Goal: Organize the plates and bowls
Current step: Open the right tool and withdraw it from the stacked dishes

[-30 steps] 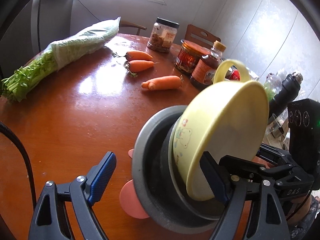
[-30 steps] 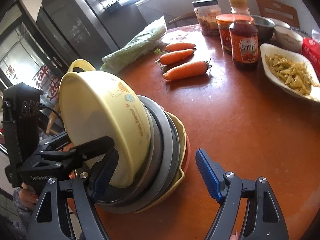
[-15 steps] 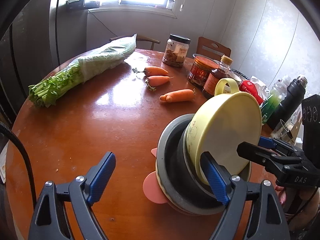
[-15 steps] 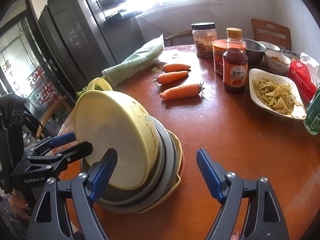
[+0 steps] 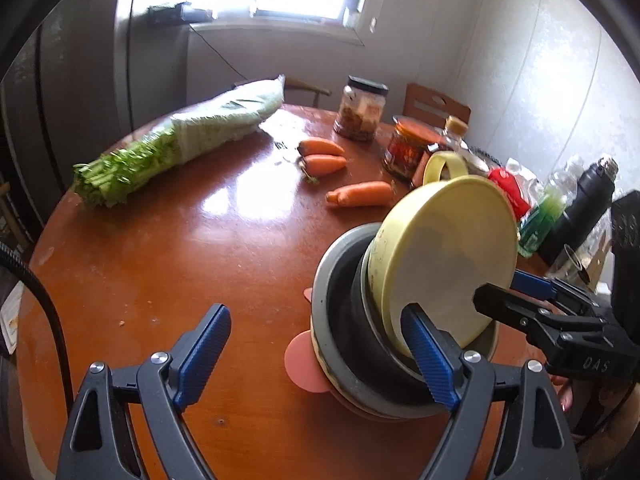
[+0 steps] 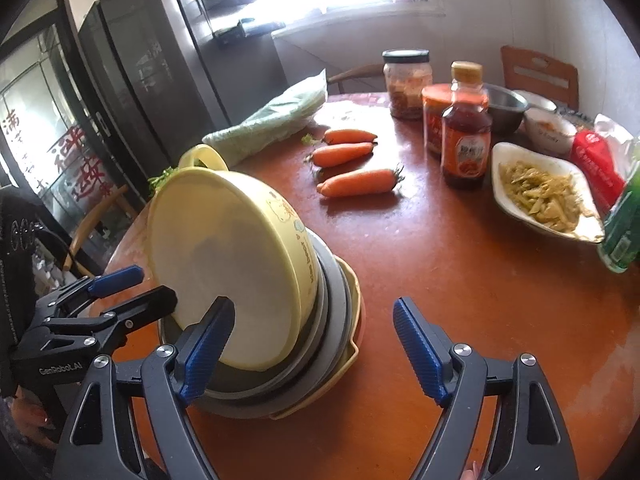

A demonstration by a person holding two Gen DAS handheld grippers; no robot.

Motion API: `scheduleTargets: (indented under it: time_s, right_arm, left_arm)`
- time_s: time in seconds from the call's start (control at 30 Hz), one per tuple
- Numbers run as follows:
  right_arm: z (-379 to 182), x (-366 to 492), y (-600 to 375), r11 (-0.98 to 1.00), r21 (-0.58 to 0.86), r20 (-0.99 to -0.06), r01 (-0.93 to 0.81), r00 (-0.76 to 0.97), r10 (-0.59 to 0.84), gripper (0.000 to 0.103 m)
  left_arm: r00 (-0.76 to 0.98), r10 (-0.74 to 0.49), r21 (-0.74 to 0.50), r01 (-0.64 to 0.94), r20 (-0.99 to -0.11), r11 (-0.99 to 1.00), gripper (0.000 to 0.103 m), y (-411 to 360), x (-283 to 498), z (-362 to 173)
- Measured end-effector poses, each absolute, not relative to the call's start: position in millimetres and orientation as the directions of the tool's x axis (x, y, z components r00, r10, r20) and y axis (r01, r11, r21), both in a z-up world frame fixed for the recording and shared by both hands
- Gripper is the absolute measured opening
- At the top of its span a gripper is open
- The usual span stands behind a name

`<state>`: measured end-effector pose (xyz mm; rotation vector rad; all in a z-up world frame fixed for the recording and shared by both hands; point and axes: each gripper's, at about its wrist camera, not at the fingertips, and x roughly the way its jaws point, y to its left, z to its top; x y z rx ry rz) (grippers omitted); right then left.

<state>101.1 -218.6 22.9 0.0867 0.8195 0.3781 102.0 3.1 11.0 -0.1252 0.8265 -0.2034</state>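
Observation:
A yellow handled bowl (image 5: pixel 448 256) (image 6: pixel 224 264) stands tilted on its edge inside a stack of grey bowls (image 5: pixel 344 320) (image 6: pixel 332 312) over a yellow plate (image 6: pixel 352 296) and a pink plate (image 5: pixel 304 364) on the round wooden table (image 5: pixel 180 248). My left gripper (image 5: pixel 316 348) is open, its right finger just in front of the stack. My right gripper (image 6: pixel 312 344) is open, its left finger in front of the yellow bowl's rim. Neither grips anything.
Three carrots (image 6: pixel 352 160), bagged celery (image 5: pixel 180 144), jars (image 5: pixel 360 108) and a sauce bottle (image 6: pixel 466 132) stand at the back. A white dish of food (image 6: pixel 544 192), a steel bowl (image 6: pixel 504 106), a green bottle (image 6: pixel 624 224) and a black flask (image 5: pixel 584 208) are at the right.
Both grippers have drawn back and up from the stack. The yellow bowl stays tilted in the grey bowls, no longer between the fingers.

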Motion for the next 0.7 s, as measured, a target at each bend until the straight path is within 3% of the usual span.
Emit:
scheduleTargets:
  time_s: [0.3, 0.7]
  right_arm:
    - [49.6, 42.7, -215.2, 0.955, 0.1, -0.573, -0.278, 0.769, 0.284, 0.086]
    - [40.7, -16.1, -221.8, 0.957, 0.102, -0.535, -0.271, 0.796, 0.283, 0.086]
  left_arm:
    - [0.736, -0.135, -0.117, 0.076, -0.664, 0.99, 0.089, -1.5, 65.6, 29.9]
    - [0.766, -0.114, -0.11, 0.057, -0.633, 0.992, 0.093, -14.6, 5.3, 21.0]
